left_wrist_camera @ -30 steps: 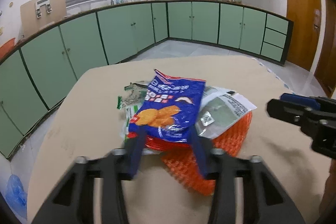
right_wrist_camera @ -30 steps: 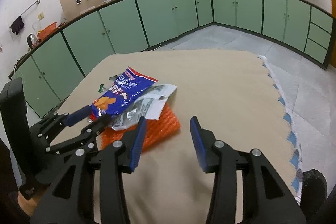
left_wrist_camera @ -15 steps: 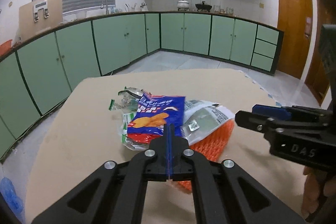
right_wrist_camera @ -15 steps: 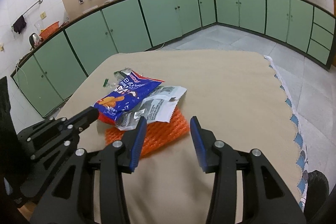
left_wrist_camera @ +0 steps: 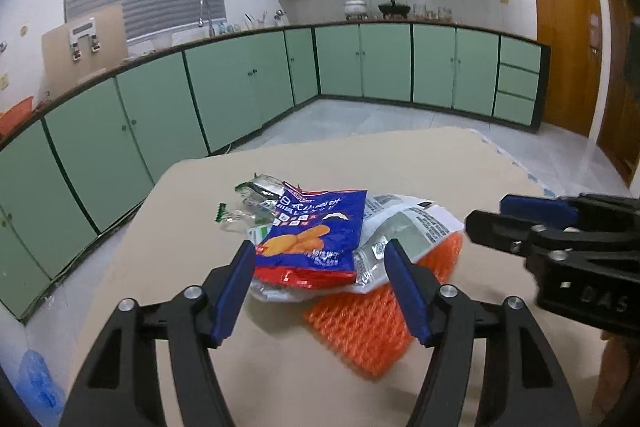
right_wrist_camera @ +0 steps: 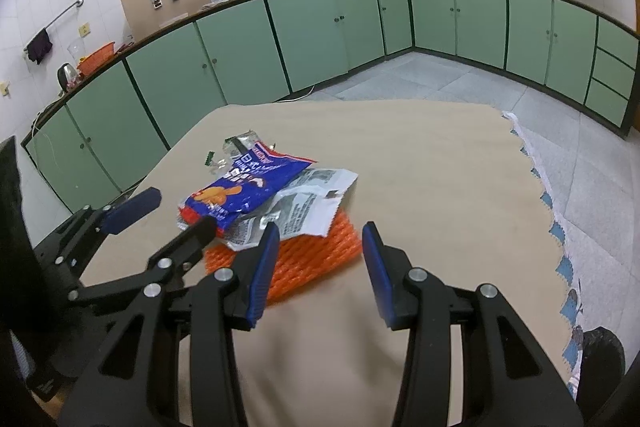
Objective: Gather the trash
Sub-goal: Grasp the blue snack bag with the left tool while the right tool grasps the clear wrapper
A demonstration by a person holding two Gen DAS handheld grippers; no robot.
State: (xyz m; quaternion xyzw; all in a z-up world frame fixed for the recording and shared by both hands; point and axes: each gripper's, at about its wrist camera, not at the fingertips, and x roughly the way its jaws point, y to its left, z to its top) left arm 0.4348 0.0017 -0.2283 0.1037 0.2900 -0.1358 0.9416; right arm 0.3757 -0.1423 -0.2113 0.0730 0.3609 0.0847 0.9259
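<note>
A: Position of the trash pile?

B: On the beige table [left_wrist_camera: 192, 227], toward its near left part. Blue snack bag [left_wrist_camera: 312, 231] on top; white printed wrapper [left_wrist_camera: 408, 227] under it and to its right; orange mesh net [left_wrist_camera: 380, 311] at the bottom, sticking out toward the cameras. Clear crumpled wrapper with green edge [left_wrist_camera: 248, 199] at the far-left side of the pile.

A: Left gripper?

B: Left gripper [left_wrist_camera: 320, 287] is spread wide, nothing between its blue pads. In its own view the near edge of the blue snack bag sits just ahead of and between the fingertips; the pads flank the bag's red bottom edge. Contact with the bag: cannot tell.

A: Right gripper?

B: Right gripper [right_wrist_camera: 316, 267] is also spread apart and empty. Its left pad overlaps the near edge of the orange mesh net [right_wrist_camera: 304, 259] in the right wrist view; the gap between the pads looks onto bare table [right_wrist_camera: 440, 187] just right of the net. The white printed wrapper [right_wrist_camera: 316, 203] and blue snack bag [right_wrist_camera: 244, 191] lie ahead and to the left.

A: Grippers relative to each other?

B: Close together, left gripper [right_wrist_camera: 172, 215] at the pile's near-left side, right gripper [left_wrist_camera: 520, 223] at its right.
</note>
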